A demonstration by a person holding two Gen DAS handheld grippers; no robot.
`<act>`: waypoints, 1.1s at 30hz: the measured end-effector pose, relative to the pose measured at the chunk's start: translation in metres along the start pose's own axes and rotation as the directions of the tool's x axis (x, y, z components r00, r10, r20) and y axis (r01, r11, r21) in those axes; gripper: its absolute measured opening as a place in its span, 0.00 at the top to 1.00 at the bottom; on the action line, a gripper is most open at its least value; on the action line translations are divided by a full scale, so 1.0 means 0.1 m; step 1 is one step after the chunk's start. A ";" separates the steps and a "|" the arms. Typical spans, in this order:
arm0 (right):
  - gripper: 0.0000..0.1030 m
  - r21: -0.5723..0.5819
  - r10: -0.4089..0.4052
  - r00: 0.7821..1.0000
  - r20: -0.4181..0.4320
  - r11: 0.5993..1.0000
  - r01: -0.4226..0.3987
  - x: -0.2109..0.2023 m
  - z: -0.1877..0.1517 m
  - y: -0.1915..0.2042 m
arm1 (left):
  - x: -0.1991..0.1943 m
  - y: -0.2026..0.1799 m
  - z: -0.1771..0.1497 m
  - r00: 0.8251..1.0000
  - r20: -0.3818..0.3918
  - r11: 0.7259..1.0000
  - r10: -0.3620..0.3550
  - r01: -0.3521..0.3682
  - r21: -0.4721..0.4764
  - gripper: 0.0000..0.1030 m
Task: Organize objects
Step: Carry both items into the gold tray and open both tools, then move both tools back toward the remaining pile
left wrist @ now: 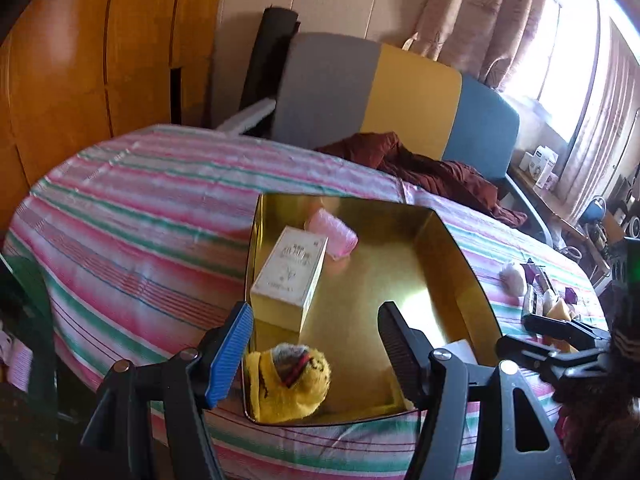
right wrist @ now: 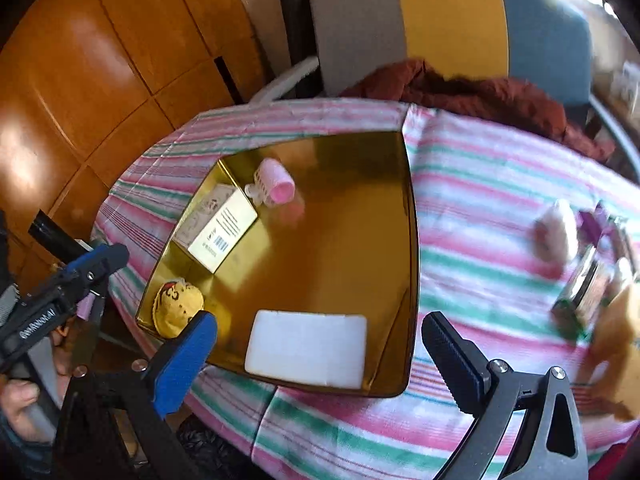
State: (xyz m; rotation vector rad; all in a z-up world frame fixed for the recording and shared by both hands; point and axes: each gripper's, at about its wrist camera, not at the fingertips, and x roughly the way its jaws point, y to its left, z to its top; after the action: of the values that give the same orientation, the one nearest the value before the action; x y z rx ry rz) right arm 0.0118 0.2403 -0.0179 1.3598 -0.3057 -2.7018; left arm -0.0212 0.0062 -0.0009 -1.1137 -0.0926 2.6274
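Striped tablecloth under gold tray. In tray – white block near front, cream box at left wall, pink roller behind it, yellow plush in front corner. My left gripper – jaws apart, empty, above plush. My right gripper – jaws spread wide, empty.

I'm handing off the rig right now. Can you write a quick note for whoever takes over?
Left gripper: open, empty, over the yellow sock at the tin's near corner.
Right gripper: open, empty, over the tin's near edge.
Done: in the gold tin are the sock, box, pink roller and white block.
Left: a small blurred pile on the striped cloth to the right of the tin, with a fluffy pale thing and a shiny packet. Move these in next.
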 end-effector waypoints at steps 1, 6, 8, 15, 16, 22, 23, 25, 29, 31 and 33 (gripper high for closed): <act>0.00 -0.012 -0.009 1.000 0.010 1.000 0.009 -0.01 0.00 0.03 | -0.01 -0.02 0.01 1.000 0.005 1.000 0.006 -0.006 0.007 0.36; 0.00 -0.061 -0.043 0.998 0.041 0.997 0.045 -0.04 -0.01 0.15 | -0.06 -0.18 0.00 0.999 0.017 0.998 0.037 -0.038 0.057 0.36; 0.00 -0.075 -0.051 0.997 0.051 0.996 0.055 -0.06 -0.02 0.19 | -0.09 -0.23 -0.02 0.997 0.031 0.995 0.068 -0.070 0.074 0.36; 0.00 -0.110 -0.096 0.990 0.103 0.988 0.107 -0.16 -0.04 0.24 | -0.12 -0.31 -0.04 0.987 0.052 0.983 0.149 -0.154 0.101 0.36; 0.00 -0.111 -0.098 0.989 0.108 0.988 0.110 -0.18 -0.05 0.24 | -0.11 -0.32 -0.05 0.988 0.048 0.983 0.146 -0.150 0.102 0.36; 0.00 -0.091 -0.111 0.986 0.122 0.988 0.122 -0.24 -0.06 0.16 | -0.08 -0.43 -0.09 0.990 0.043 0.979 0.137 -0.141 0.145 0.36; 0.00 -0.084 -0.114 0.986 0.121 0.989 0.124 -0.25 -0.07 0.13 | -0.08 -0.45 -0.10 0.990 0.045 0.978 0.136 -0.142 0.153 0.36; 0.00 -0.064 -0.120 0.985 0.122 0.990 0.128 -0.27 -0.08 0.06 | -0.08 -0.50 -0.11 0.990 0.046 0.975 0.136 -0.142 0.169 0.36; 0.00 -0.025 -0.138 0.983 0.123 0.989 0.143 -0.31 -0.10 -0.10 | -0.05 -0.60 -0.12 0.994 0.034 0.975 0.104 -0.109 0.192 0.36; 0.00 -0.003 -0.152 0.981 0.120 0.988 0.153 -0.32 -0.11 -0.19 | -0.04 -0.64 -0.12 0.996 0.026 0.975 0.084 -0.088 0.202 0.36; 0.00 0.023 -0.166 0.980 0.113 0.986 0.165 -0.35 -0.13 -0.31 | -0.01 -0.72 -0.13 0.999 0.011 0.974 0.051 -0.052 0.221 0.36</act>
State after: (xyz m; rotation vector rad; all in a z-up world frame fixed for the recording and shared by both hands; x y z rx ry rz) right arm 0.0431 0.2751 -0.0055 1.2893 -0.2292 -2.9259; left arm 0.0060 0.0739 0.0030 -1.0445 0.2261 2.6074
